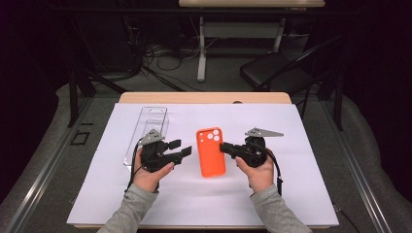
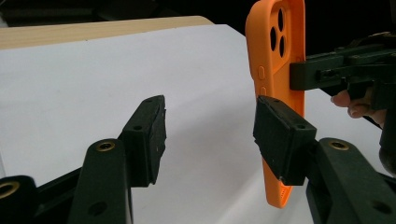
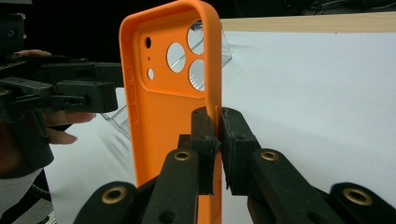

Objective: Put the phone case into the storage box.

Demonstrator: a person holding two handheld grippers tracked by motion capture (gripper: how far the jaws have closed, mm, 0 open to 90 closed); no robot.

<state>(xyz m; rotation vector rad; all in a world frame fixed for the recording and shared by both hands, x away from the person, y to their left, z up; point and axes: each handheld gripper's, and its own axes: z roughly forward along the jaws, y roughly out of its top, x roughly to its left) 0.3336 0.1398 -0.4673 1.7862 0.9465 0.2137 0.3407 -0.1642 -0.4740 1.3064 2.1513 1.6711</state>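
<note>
I have the orange phone case (image 1: 211, 152) lying about mid-surface on the white sheet (image 1: 291, 194) that covers the surface, camera cutouts toward the far end. My right hand-held gripper (image 1: 224, 147) is clamped on the case's right edge: in the right gripper view (image 3: 217, 122) I see the thin orange wall squeezed between the two black pads, jaws nearly together, with the case's inner face and its round cutouts rising ahead of them.

My left hand-held gripper (image 1: 183, 148) sits just beside the case's left edge with its jaws spread wide and nothing between them. In the left gripper view (image 2: 210, 135) the pads (image 2: 149, 135) stand well apart over bare white sheet, and the right-hand pad sits in front of the case's side with the button bumps; whether it touches the case I cannot tell. Farther off in that view I see the other gripper's jaws on the case's opposite edge.

A clear plastic tray (image 1: 148, 131) lies on the sheet behind the left hand (image 1: 150, 174), running toward the far edge. Through the case's cutouts in the right gripper view I see part of that tray.
</note>
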